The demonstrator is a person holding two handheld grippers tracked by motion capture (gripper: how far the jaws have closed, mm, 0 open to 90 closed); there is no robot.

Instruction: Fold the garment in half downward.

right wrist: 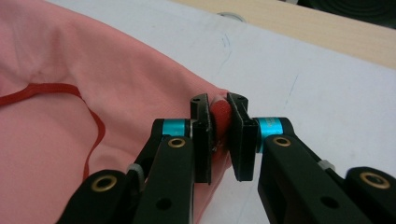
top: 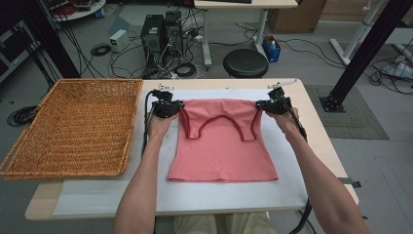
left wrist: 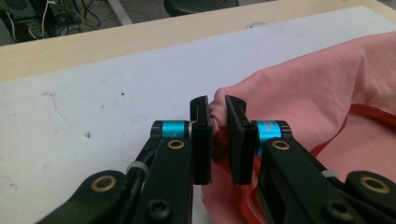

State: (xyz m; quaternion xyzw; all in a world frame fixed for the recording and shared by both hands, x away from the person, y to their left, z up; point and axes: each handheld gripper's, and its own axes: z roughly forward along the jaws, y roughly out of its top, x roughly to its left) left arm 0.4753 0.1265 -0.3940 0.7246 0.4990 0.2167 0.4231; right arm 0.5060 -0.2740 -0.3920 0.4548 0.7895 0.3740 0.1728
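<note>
Pink top [top: 223, 146] flat on the surface [top: 195, 195], left tool [top: 168, 108] and right tool [top: 274, 105] each pinching a far corner, basket [top: 78, 126] at left

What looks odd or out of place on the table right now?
Nothing stands out. The pink top lies flat on the white mat, its far edge folded toward the person. The left gripper and right gripper each pinch a corner of it. The basket sits squarely at the left.

A wicker basket [top: 73, 126] sits left on the table [top: 311, 102]; beyond it, a black stool [top: 245, 62]
</note>
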